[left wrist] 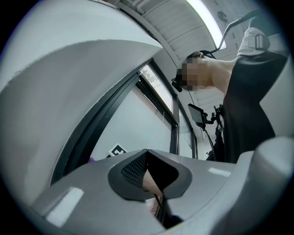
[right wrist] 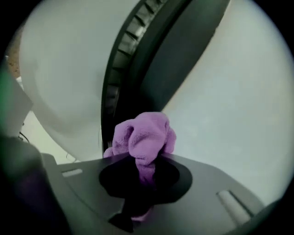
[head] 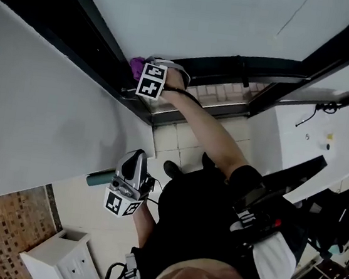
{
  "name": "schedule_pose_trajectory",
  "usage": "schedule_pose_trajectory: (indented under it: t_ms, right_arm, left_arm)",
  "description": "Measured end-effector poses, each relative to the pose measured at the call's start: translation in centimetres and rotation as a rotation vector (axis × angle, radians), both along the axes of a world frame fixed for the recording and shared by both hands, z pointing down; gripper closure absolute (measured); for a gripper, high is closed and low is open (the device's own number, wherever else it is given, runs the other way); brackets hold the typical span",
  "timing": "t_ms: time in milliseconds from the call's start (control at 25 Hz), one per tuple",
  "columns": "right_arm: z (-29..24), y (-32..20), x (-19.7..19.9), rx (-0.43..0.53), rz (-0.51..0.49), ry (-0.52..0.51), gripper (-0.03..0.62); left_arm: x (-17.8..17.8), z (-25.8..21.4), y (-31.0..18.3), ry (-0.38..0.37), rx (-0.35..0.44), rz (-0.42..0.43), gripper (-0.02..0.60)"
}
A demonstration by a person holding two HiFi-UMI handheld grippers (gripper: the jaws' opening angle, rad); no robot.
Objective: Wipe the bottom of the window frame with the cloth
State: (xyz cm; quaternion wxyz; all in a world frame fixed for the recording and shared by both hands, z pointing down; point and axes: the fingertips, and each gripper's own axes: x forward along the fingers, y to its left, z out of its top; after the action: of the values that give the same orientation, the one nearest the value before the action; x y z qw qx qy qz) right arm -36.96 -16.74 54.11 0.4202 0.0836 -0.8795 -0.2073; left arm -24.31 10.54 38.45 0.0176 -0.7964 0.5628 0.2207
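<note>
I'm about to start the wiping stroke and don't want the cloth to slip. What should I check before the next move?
1. Cloth clamped in the right gripper: ok, the jaws are shut on it.
2. Enough cloth past the jaws to wipe with: ok, a bunched wad sticks out in front.
3. Cloth at the window frame: ok, the head view shows it right beside the dark bar.
4. Cloth pressed onto the frame: cannot tell, no view shows the contact.
5. Left gripper out of the way: ok, shut, empty and held low, apart from the frame.
</note>
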Motion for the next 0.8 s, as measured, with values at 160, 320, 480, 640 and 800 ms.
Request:
schedule_pose_trajectory:
  t_ms: [160,320,480,640,800]
  right_arm:
    - [-2.7,-0.2,0.8,-0.044,0.041,-0.132,0.525]
    - [-1.2,1.7,-2.8,-0.098,-0.045,-0.182,0.531]
    - [-0.6,-1.0,0.7,0.047,0.032,0.019,0.526]
    - [-0.4,1.1,0.0,0.053,-0.106,-0.097,0.531]
    - [0.8,-4.2,8.9,0.030,0.127,0.029,0.531]
  left_arm:
    - [-0.2,0.1,-0.5,0.008,0.001,0.012,0.580]
    - [1.3,-0.2,-1.2,-0.002,-0.005,0.058,0.580]
    - [1.0,-0.3,-1.8,-0.014,-0.003,0.065,0.580]
    - [1.1,-0.4,-2.8,0.003,0.001,0.048,0.580]
    - [2.5,-1.0,-3.5,-0.035,0.011,0.081,0.580]
